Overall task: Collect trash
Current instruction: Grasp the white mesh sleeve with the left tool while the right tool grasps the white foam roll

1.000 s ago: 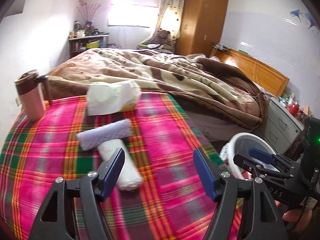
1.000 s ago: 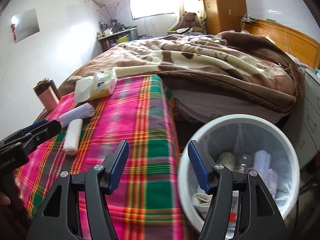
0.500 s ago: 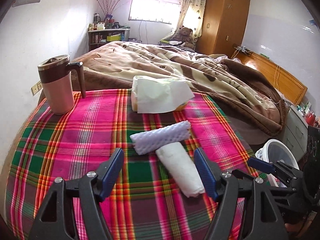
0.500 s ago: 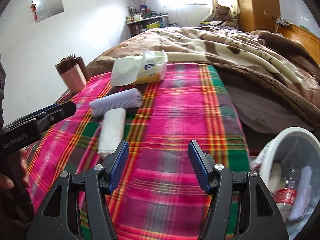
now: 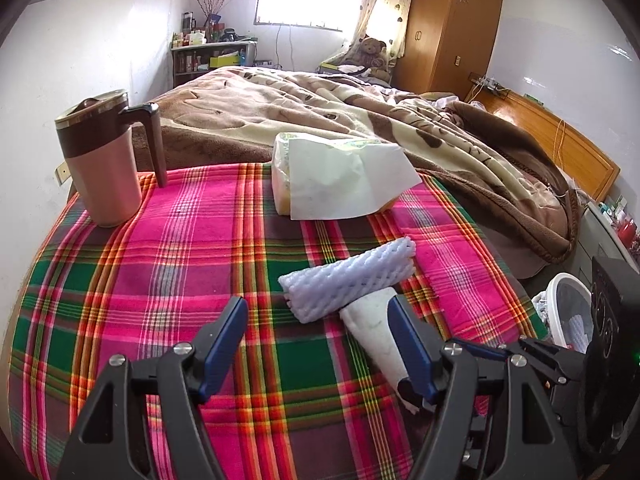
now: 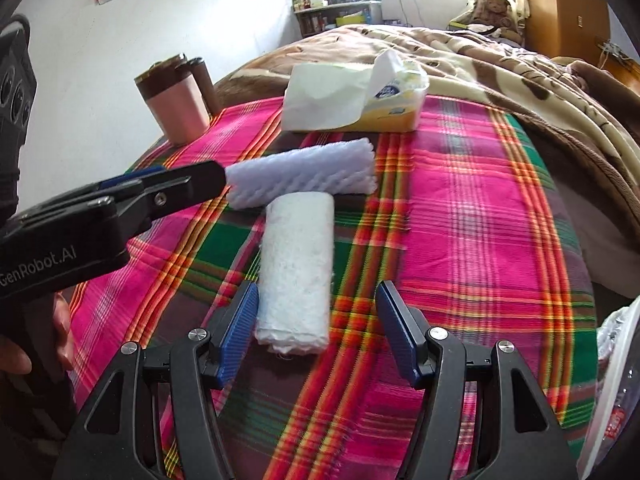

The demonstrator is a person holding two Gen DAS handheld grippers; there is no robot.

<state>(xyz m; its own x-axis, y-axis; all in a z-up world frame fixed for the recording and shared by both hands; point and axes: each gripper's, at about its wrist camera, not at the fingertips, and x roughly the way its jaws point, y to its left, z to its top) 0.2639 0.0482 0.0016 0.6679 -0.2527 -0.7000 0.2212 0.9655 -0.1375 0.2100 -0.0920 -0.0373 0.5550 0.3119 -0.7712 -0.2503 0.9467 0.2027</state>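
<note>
While both grippers hang over the plaid cloth [image 6: 460,200], neither holds anything: right gripper [image 6: 316,332] spread wide, near end of the white paper roll [image 6: 298,268] between its pads, not visibly touching; left gripper [image 5: 316,340] also spread, aimed at the foam net sleeve [image 5: 348,280]

Trash sits mid-cloth: sleeve lying crosswise, touching the far end of the roll. Bin [image 5: 568,312] stands off the table's right edge, already partly filled

Risks, as judged:
- roll is soft and round; a close near its very end could squash it or let it slip out
- sleeve touches the roll, so lifting one may drag the other
- grippers work close together; a clash looks possible
- tissue pack [image 6: 356,96] and mug [image 5: 104,160] are not obviously trash; grabbing them would be an error

Against half a second ago: right gripper has advanced, roll now between its pads; left has shifted leftward, nearer the sleeve
</note>
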